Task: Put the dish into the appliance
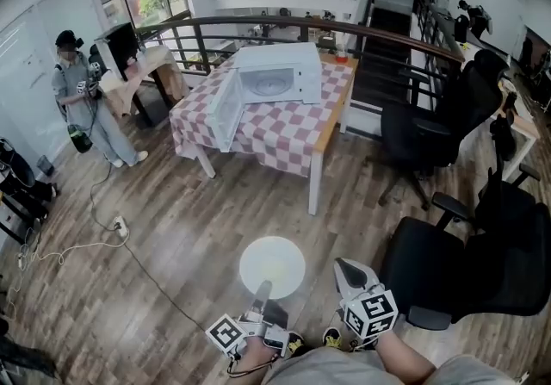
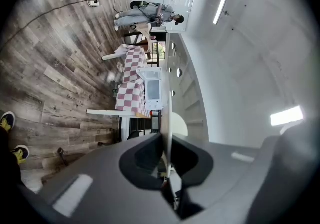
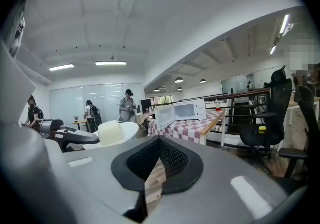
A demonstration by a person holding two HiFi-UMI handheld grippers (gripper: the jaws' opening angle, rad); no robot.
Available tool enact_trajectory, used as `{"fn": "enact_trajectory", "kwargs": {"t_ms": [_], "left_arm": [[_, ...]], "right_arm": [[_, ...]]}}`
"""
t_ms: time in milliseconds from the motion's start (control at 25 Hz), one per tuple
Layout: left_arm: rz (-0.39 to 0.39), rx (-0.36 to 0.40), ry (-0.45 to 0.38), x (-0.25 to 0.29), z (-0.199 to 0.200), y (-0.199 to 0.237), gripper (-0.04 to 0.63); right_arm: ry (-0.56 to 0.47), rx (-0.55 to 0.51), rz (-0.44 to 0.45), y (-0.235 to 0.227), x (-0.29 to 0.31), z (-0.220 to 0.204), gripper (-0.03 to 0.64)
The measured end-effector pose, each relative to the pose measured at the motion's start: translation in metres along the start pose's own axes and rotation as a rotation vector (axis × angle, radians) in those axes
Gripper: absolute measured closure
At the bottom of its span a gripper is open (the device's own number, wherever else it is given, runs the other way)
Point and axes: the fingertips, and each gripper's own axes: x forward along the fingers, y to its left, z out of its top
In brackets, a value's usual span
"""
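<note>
With the left tongs clamped on the rim of the white dish over the near floor and the right tongs together and empty, it's mid-carry, I'd say, needing a level walk to the open microwave on the far surface.

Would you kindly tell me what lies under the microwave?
A red-and-white checked cloth lies under the microwave; it covers the table top, apart from its wooden edge.

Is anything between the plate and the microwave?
Nothing visible: only floor lies between the plate, held in the left gripper, and the table; the microwave has its door open. Chairs stand off right.
</note>
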Motion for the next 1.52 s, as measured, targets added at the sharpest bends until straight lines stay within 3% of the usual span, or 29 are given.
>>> {"fn": "enact_trajectory", "kwargs": {"t_ms": [920,1360,1520], "left_arm": [[-0.035,-0.016,0.011,0.002,0.053,0.016,0.572],[-0.039,0.031,0.020,0.058,0.093,0.019,0.571],[-0.043,0.010,0.033,0.089,0.102,0.018,0.571]], "right_arm": [[-0.077,0.004,-0.009,0.030,0.039,0.004,0.618],[-0.087,0.005,0.011,0.015,0.101,0.016,0.618],[-0.082,0.006,0.012,0.002,0.128,0.020,0.618]]}}
